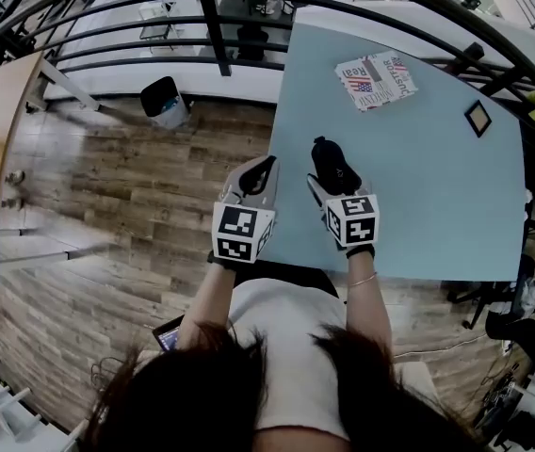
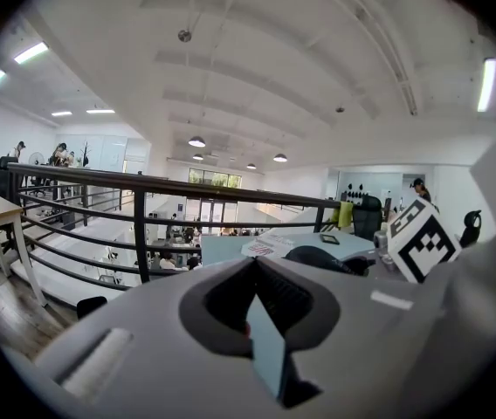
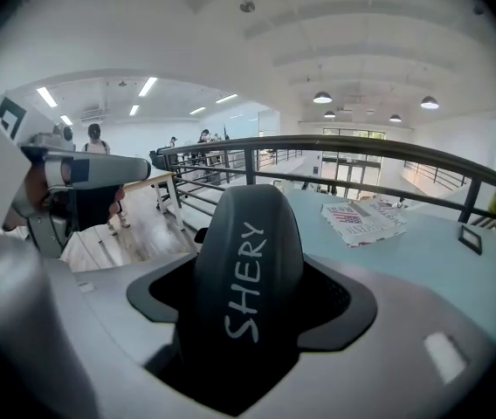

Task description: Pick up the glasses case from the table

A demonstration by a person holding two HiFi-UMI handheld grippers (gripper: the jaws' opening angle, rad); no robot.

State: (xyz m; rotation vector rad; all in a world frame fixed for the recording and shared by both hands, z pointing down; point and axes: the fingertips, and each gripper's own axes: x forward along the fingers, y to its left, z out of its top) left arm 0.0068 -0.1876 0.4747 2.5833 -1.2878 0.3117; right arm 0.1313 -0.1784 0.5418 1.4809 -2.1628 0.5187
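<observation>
Right gripper is clamped on the glasses case: jaws spread to the width of the black shell and pressing both sides, white "SHERY" lettering facing its camera. Case sits over the near-left part of the light blue table; can't tell if it's touching the top. Left gripper is at 9 o'clock of the case, just off the table's left edge over the wood floor, jaws closed tip to tip, nothing in them. Flag-print paper lies flat at 1 o'clock from the case, well apart. Small dark-framed square at 2 o'clock, near the far right edge. Black bin on the floor at 10 o'clock, by the railing
</observation>
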